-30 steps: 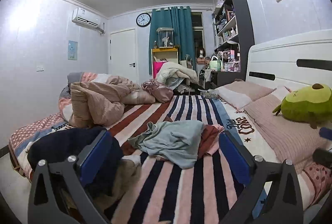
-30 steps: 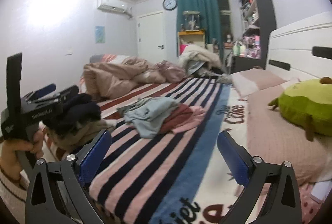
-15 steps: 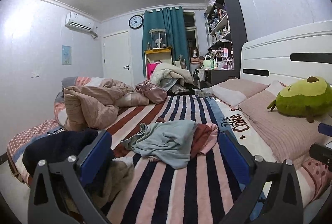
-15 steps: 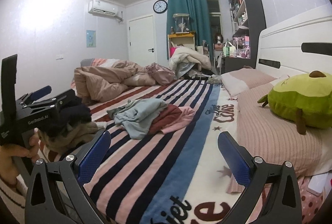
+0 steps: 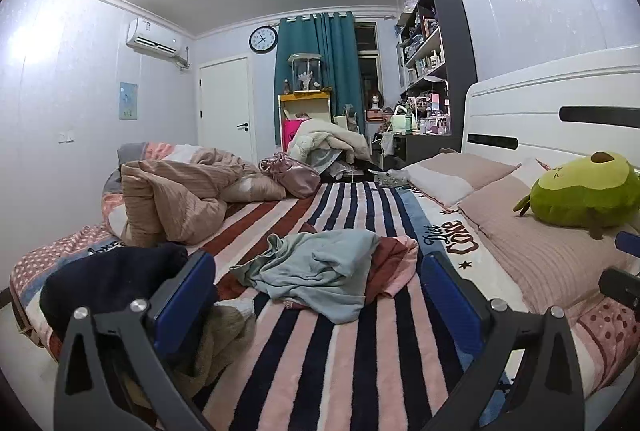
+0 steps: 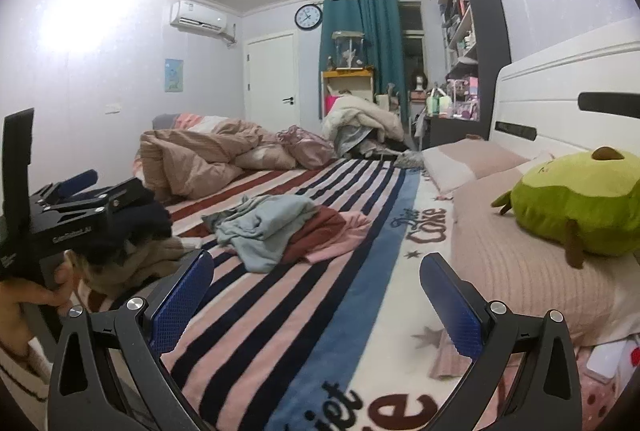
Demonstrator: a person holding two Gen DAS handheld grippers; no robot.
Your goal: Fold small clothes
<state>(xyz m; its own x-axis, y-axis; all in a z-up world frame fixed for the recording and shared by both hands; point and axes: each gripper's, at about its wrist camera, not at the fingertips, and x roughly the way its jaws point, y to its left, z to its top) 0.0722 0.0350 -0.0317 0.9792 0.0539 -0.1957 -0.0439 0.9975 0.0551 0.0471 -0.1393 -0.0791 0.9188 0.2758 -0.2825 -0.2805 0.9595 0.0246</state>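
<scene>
left tongs [image 5: 316, 295]: released, blue pads wide apart, nothing between them; held low over the near end of the bed, facing the headboard side.
right tongs [image 6: 316, 295]: released too, pads spread, nothing gripped; over the striped blanket [image 6: 280, 311], nearer the pillow side.
clothes pile [image 5: 320, 267]: crumpled heap mid-bed on the blanket; pale blue-grey top on top, a dark red piece and a pink piece under it to the right. Ahead of both tongs, touching neither.
dark garment [image 5: 108, 279]: navy bundle just left of the left tongs' left pad, lying on a beige piece [image 5: 224, 331]. Can't tell whether pad and fabric touch.
left hand [image 6: 24, 307]: seen from the right wrist view, wrapped around the left tool's handle.
quilt [image 5: 176, 195]: bunched up at the far left of the bed.
avocado plush [image 5: 580, 191]: on the pillows at right, well apart from the clothes.
</scene>
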